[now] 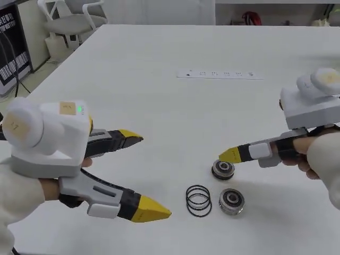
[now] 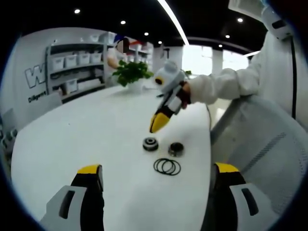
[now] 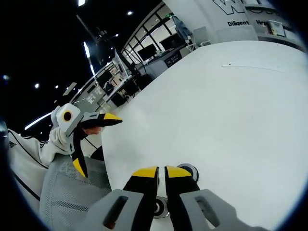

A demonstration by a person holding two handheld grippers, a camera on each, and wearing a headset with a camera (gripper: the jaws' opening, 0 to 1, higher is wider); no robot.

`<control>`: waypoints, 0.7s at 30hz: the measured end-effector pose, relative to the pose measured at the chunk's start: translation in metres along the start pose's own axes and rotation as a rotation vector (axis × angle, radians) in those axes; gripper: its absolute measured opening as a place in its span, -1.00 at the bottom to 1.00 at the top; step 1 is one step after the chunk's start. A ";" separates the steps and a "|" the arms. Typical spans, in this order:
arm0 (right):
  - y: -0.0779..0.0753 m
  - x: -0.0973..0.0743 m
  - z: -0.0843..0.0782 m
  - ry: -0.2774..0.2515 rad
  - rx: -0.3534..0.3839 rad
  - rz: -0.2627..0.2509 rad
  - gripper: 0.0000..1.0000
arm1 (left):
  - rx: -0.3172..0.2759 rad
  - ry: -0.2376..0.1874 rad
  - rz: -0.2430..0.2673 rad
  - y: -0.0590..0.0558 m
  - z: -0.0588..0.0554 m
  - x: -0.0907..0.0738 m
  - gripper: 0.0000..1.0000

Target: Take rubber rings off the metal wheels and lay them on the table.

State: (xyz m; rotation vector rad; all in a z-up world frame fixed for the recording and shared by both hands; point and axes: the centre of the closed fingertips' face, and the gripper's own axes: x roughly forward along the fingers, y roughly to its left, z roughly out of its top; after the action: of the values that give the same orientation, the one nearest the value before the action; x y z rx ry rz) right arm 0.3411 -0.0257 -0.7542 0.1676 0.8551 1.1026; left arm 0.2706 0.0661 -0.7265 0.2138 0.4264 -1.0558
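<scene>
Two small metal wheels lie on the white table (image 1: 159, 101), one (image 1: 222, 169) just under my right gripper's tip and the other (image 1: 231, 201) nearer me. A few black rubber rings (image 1: 198, 200) lie stacked loosely beside the nearer wheel. My right gripper (image 1: 228, 155) is shut with nothing in it, its tip just above the far wheel (image 3: 188, 169). My left gripper (image 1: 146, 175) is held wide open to the left of the rings, well short of them. In the left gripper view the rings (image 2: 167, 166) and both wheels (image 2: 150, 143) (image 2: 175, 149) lie ahead of the open jaws.
A power strip (image 1: 219, 74) lies flat farther back on the table. Chairs (image 1: 74, 21) stand beyond the far left corner. The table's near edge runs close behind the rings. Shelves and a plant (image 2: 132, 72) stand at the far end.
</scene>
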 end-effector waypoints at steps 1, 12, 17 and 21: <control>-0.001 -0.002 0.002 -0.009 0.004 -0.003 -0.95 | 0.000 -0.001 0.000 0.000 0.000 0.000 0.93; -0.014 -0.021 0.021 -0.121 -0.015 -0.040 -0.89 | -0.004 -0.008 0.008 0.001 0.002 -0.001 0.93; -0.016 -0.024 0.024 -0.138 -0.047 -0.049 -0.84 | -0.005 -0.010 0.006 0.001 0.002 0.000 0.93; -0.019 -0.025 0.021 -0.127 -0.079 -0.059 -0.71 | -0.009 -0.014 0.007 0.001 0.004 -0.001 0.94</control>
State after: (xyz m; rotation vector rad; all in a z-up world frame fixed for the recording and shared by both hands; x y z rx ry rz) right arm 0.3644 -0.0498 -0.7370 0.1443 0.6976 1.0569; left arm 0.2722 0.0657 -0.7229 0.1994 0.4171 -1.0480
